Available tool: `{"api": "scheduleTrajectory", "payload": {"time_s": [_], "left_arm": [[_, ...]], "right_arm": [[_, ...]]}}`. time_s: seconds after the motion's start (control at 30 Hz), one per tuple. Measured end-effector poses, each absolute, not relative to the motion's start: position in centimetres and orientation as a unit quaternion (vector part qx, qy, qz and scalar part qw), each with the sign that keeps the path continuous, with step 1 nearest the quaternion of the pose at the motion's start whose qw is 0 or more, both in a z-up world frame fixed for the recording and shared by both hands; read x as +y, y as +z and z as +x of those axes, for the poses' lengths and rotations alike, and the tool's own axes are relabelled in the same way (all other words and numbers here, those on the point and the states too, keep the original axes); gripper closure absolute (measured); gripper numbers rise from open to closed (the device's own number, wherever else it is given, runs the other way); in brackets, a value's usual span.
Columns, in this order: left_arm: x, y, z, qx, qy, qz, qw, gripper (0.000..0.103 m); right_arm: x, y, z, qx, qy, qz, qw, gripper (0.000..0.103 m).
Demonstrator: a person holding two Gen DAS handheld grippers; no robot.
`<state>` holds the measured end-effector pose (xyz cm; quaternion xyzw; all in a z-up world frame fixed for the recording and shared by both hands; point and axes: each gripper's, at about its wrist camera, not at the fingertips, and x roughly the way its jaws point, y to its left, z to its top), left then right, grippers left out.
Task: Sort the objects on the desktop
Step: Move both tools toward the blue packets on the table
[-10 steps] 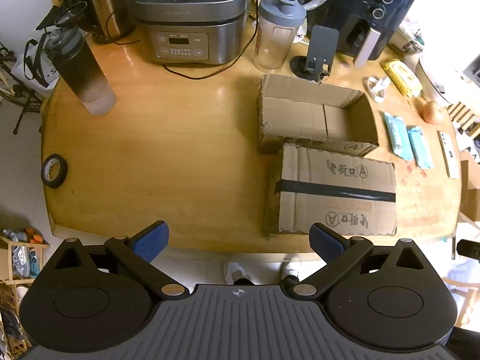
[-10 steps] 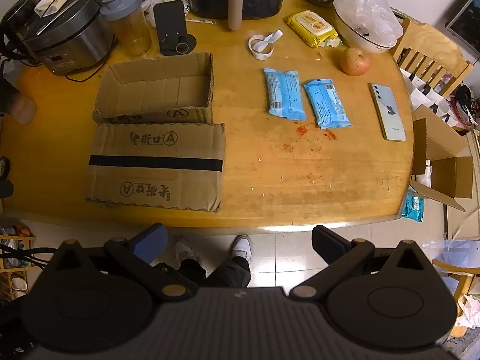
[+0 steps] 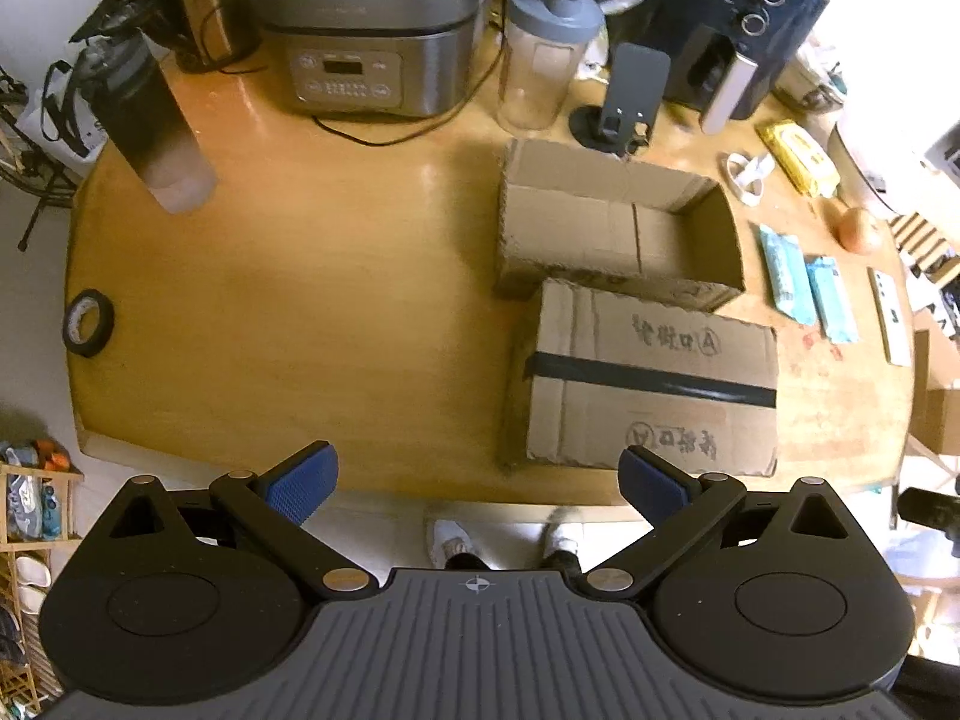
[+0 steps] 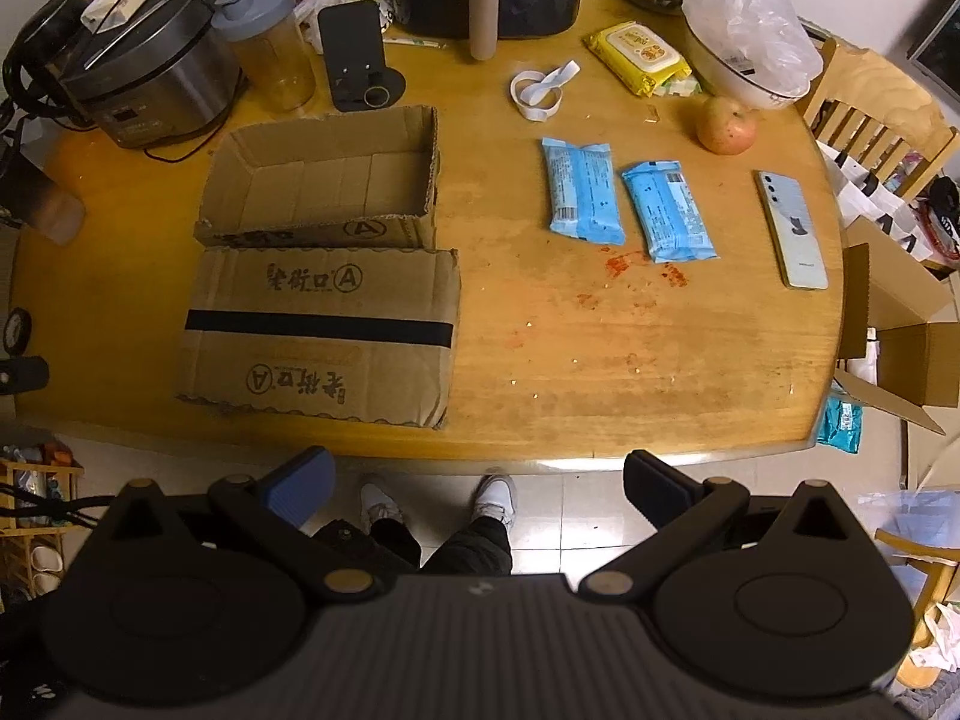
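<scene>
An open cardboard box (image 4: 324, 180) (image 3: 618, 228) lies on the wooden table (image 4: 630, 372), its flap (image 4: 324, 336) folded flat toward the near edge. Right of it lie two blue snack packets (image 4: 581, 191) (image 4: 669, 213), a white phone (image 4: 791, 231), an apple (image 4: 726, 125), a yellow wipes pack (image 4: 639, 57) and a white band (image 4: 540, 90). A black tape roll (image 3: 88, 322) sits at the table's left edge. My left gripper (image 3: 477, 483) and right gripper (image 4: 477, 483) hover open in front of the near edge, holding nothing.
At the back stand a rice cooker (image 3: 372, 42), a kettle (image 3: 204, 6), a dark bottle (image 3: 150, 120), a clear shaker (image 3: 543, 60), a phone stand (image 3: 624, 102), an air fryer (image 3: 732, 30) and a bagged bowl (image 4: 750, 42). The person's feet (image 4: 444, 501) show below. A chair (image 4: 870, 114) and an open carton (image 4: 900, 324) stand at the right.
The left wrist view has shifted slightly, with the table sitting a little higher in the frame. The right wrist view is almost unchanged. Nothing on the table has moved.
</scene>
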<state>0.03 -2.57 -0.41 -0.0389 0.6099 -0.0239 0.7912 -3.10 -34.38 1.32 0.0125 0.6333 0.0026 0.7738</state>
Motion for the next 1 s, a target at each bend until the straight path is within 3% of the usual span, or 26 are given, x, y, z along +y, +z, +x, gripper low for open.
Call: {"api": "scheduleTrajectory", "payload": {"time_s": [0.47,1.0], "left_arm": [[-6.9,-1.2,0.8,0.633,0.008,0.008,0.774,0.0],[-8.8,-2.2,1.3,0.642,0.014,-0.029,0.766,0.0]], "right_arm": [[-36.5,-0.1,-2.2,0.628,0.005,-0.031,0.777,0.0],[-39.4,-0.7,-1.2,0.616,0.031,0.045,0.786,0.0]]}}
